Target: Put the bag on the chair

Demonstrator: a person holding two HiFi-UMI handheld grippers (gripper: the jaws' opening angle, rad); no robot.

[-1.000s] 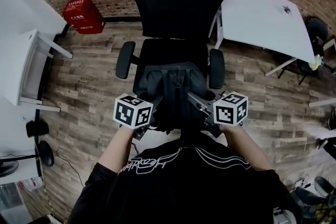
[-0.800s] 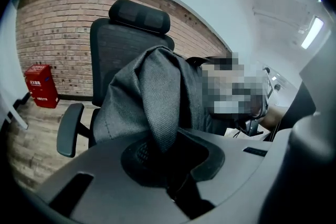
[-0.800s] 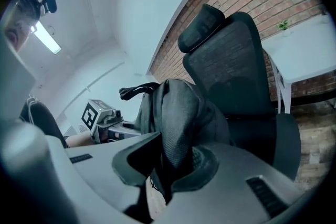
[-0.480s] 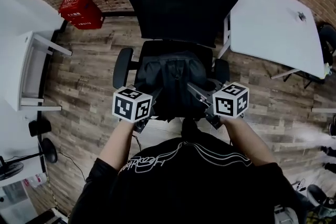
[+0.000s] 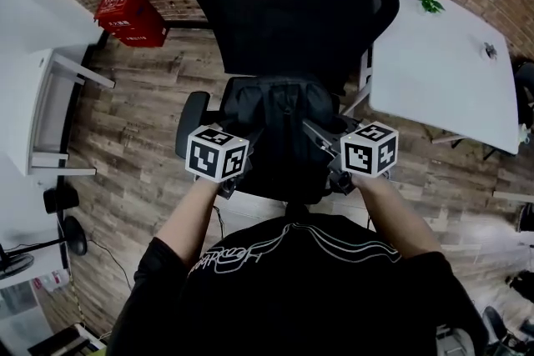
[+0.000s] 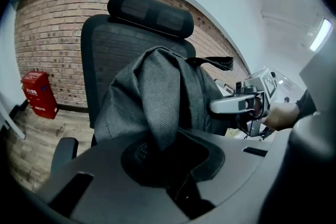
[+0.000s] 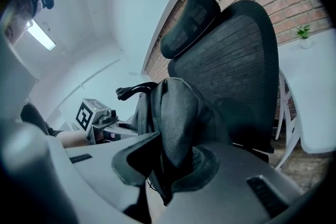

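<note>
A dark grey fabric bag (image 5: 279,125) hangs between both grippers, over the seat of the black office chair (image 5: 279,4). My left gripper (image 5: 244,171) is shut on the bag's left side, and a fold of grey cloth (image 6: 157,113) is pinched in its jaws. On the bag's other side my right gripper (image 5: 321,167) is shut on a fold (image 7: 176,128). The chair's mesh backrest (image 6: 105,60) and headrest (image 7: 191,21) rise just behind the bag. The bag hides the seat, so I cannot tell whether its bottom touches it.
A white table (image 5: 442,62) with a small plant (image 5: 431,2) stands right of the chair. A red crate (image 5: 132,17) sits by the brick wall at the far left. White furniture (image 5: 37,96) lines the left side. The chair's left armrest (image 5: 190,112) flanks the bag.
Both grippers have carried the bag forward, from in front of the seat edge to over the seat, closer to the backrest. The grips are unchanged.
</note>
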